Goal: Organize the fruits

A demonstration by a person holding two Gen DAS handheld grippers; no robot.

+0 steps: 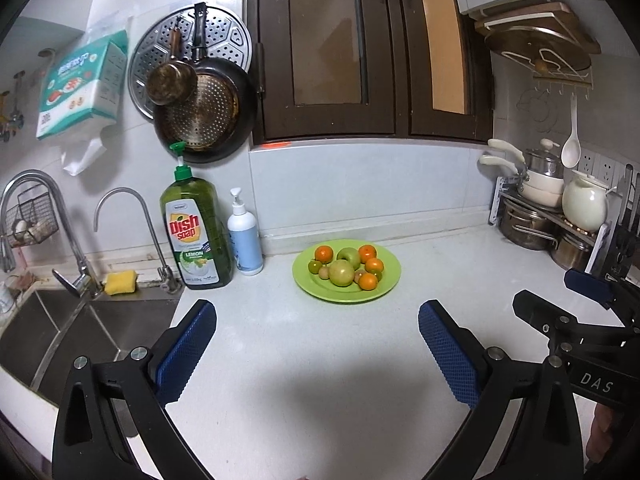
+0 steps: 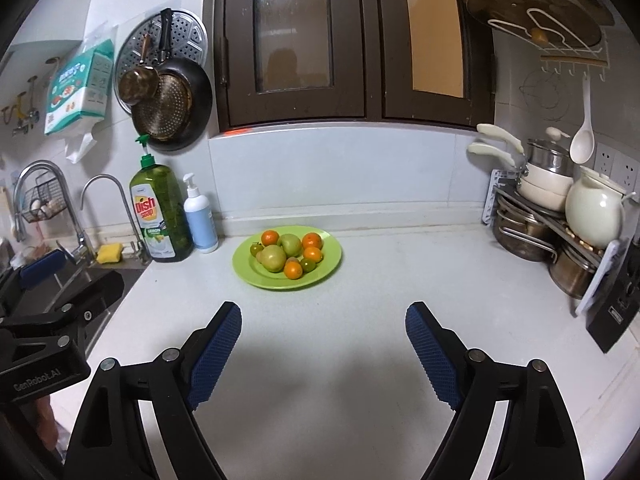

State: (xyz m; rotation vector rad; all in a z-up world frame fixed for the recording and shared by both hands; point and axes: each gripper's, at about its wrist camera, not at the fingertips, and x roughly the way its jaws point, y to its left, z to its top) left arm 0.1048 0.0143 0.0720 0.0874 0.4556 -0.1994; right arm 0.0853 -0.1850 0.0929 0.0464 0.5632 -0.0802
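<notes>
Right now I have both grippers above the white counter [image 1: 320, 360], and neither one holds anything. My left gripper [image 1: 317, 320] stands wide open, with only bare counter between its blue pads. My right gripper [image 2: 323, 322] is also open, somewhat less wide, and nothing is between its pads.

The fruits are all on the green plate [image 1: 384, 282], which sits on the counter near the back wall, well apart from both grippers. I count four small oranges, two bigger green apples [image 1: 341, 272] and a few small greenish fruits, all touching each other in one heap.

From the left wrist view I see the steel sink [image 1: 64, 328] clearly at the lower left, and the right gripper comes in at the right edge with the letters "DAS" on its body. From the right wrist view the sink is mostly hidden behind the left gripper, which shows the writing "GenRobot.AI". This view also shows a dark reflection in the glass of the brown cabinet door [image 2: 294, 36], and a black box [image 2: 614, 316] leaning at the far right.

On the green bottle [image 1: 196, 236] beside the tap I read "Dish soap" and "LEMON". The white pump bottle [image 1: 245, 236] stands just beside it; its label is too small to read. The print on the tissue pack [image 1: 80, 88] hanging on the wall I cannot read.
</notes>
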